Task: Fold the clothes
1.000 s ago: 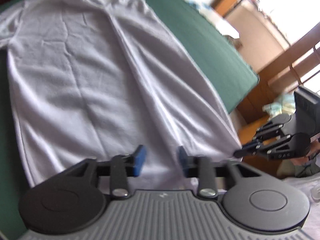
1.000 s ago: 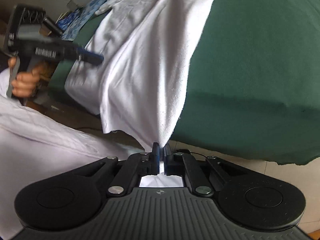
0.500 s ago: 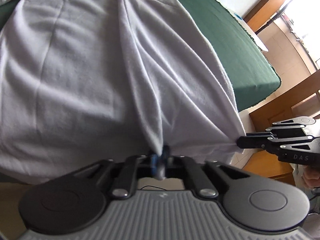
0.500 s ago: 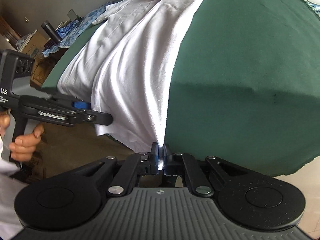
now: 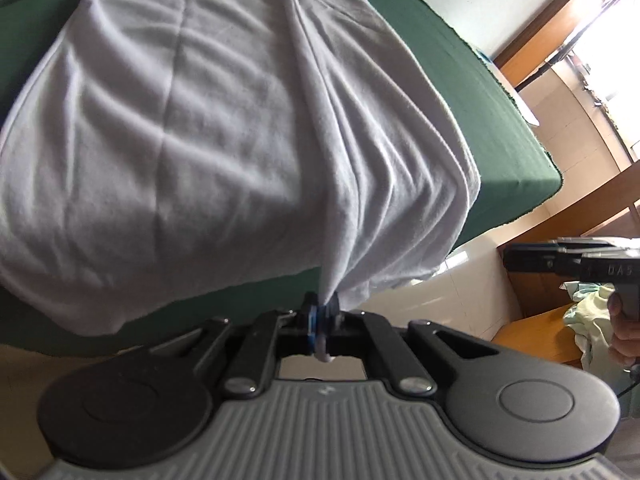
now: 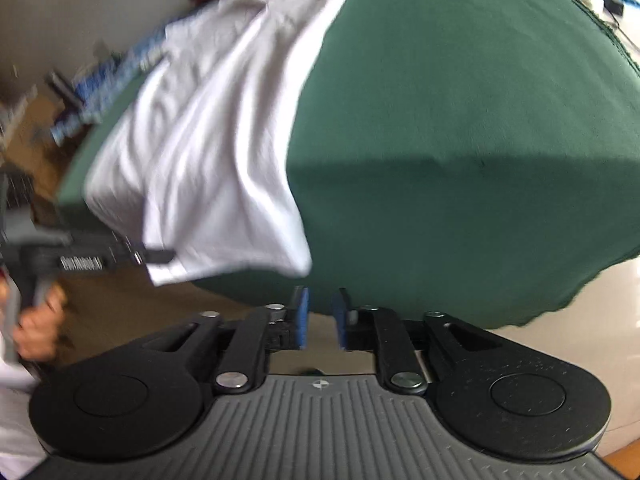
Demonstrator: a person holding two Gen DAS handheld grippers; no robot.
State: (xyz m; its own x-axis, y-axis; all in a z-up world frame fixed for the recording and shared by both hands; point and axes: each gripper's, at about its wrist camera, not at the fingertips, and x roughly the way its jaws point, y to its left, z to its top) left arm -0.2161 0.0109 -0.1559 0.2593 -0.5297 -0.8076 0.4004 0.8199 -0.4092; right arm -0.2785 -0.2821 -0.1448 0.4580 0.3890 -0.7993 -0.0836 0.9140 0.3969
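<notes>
Left claw (image 5: 322, 312) pinches the hem of the white shirt (image 5: 224, 120) spread on the green table (image 6: 460, 140), right claw (image 6: 320, 316) hangs spread and empty beside the free corner, so it's mid-arranging, and that corner likely needs 1 fresh grip.

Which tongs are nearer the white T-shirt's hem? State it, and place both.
Left. The left tongs are shut on the hem of the white T-shirt, at the edge of the green table cover. The right tongs are open, just off the hem's corner, touching nothing.
</notes>
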